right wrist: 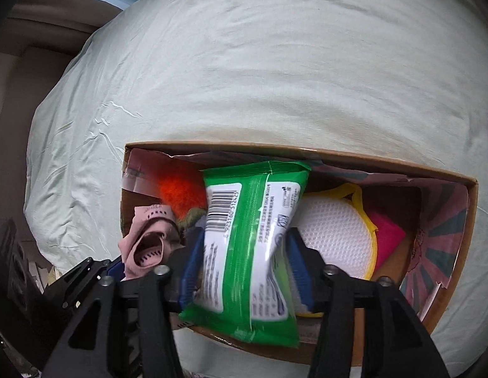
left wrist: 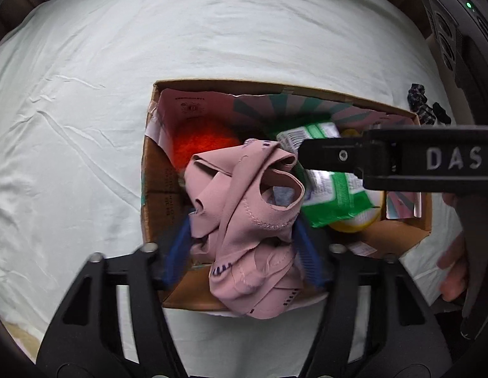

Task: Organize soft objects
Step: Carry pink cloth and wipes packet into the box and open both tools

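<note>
My left gripper (left wrist: 244, 245) is shut on a bundle of pink socks (left wrist: 244, 220) and holds it over the open cardboard box (left wrist: 155, 145). My right gripper (right wrist: 244, 267) is shut on a green and white wet-wipes pack (right wrist: 244, 236), also over the box (right wrist: 338, 154). In the left wrist view the right gripper (left wrist: 307, 157) reaches in from the right with the wipes pack (left wrist: 332, 195). In the right wrist view the pink socks (right wrist: 146, 239) and left gripper show at lower left.
Inside the box lie an orange fuzzy item (right wrist: 177, 192), a white mesh pad with yellow trim (right wrist: 338, 236) and a pink sponge (right wrist: 388, 236). The box sits on a pale green bedsheet (left wrist: 212, 31). A dark patterned cloth (left wrist: 420, 104) lies right of the box.
</note>
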Demonstrator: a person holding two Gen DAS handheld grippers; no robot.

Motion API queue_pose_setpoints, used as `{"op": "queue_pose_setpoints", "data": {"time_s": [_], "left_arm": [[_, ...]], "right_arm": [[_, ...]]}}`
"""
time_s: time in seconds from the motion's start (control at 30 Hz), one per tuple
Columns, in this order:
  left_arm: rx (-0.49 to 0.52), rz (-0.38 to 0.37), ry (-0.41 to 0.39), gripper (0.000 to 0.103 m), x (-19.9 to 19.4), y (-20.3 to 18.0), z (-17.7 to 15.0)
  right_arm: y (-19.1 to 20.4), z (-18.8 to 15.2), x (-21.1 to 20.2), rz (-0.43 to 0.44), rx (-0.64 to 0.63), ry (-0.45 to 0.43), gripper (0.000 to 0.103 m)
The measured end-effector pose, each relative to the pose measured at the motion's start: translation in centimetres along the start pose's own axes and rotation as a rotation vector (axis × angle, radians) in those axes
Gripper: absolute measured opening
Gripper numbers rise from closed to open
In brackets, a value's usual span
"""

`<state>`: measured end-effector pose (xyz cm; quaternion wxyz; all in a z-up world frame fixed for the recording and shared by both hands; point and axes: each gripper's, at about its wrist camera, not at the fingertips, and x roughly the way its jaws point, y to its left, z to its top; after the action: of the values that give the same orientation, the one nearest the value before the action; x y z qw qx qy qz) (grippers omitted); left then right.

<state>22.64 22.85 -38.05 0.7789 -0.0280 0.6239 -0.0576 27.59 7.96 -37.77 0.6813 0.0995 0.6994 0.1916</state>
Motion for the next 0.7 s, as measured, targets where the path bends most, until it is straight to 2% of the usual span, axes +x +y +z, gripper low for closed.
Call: {"op": "queue_pose_setpoints", "data": {"time_s": [0.03,0.07,0.1,0.37,0.6,0.7], "left_arm": [[0.008,0.012,-0.012,0.098,-0.3,-0.1,-0.2],[0.011,0.013,-0.027,0.098,-0.7,0.0,-0.5],[0.009,0.006,-0.031,0.098,-1.0,0.0,-0.7],[-0.015,-0.008,-0.027,0.098,-2.0,0.5,-1.4],[-0.037,0.023,-0.047,0.098,-4.2,1.0,-1.8],[-0.067,-0.004,-0.068,0.098,-5.9,1.3,-2.1]], "right_arm": [[0.0,0.1,0.0,0.001,0.003,0.002,0.091],[-0.2,0.2,-0.2,0.007,0.011,-0.003,0.100],[-0.4,0.2,-0.4,0.017,0.025,-0.005,0.103],[-0.9,-0.9,-1.1,0.023,0.072,-0.026,0.103],[0.3,-2.1,-3.5,0.008,0.049,-0.092,0.103],[1.2,-3.1,-5.4,0.000,0.021,-0.138,0.103]]}}
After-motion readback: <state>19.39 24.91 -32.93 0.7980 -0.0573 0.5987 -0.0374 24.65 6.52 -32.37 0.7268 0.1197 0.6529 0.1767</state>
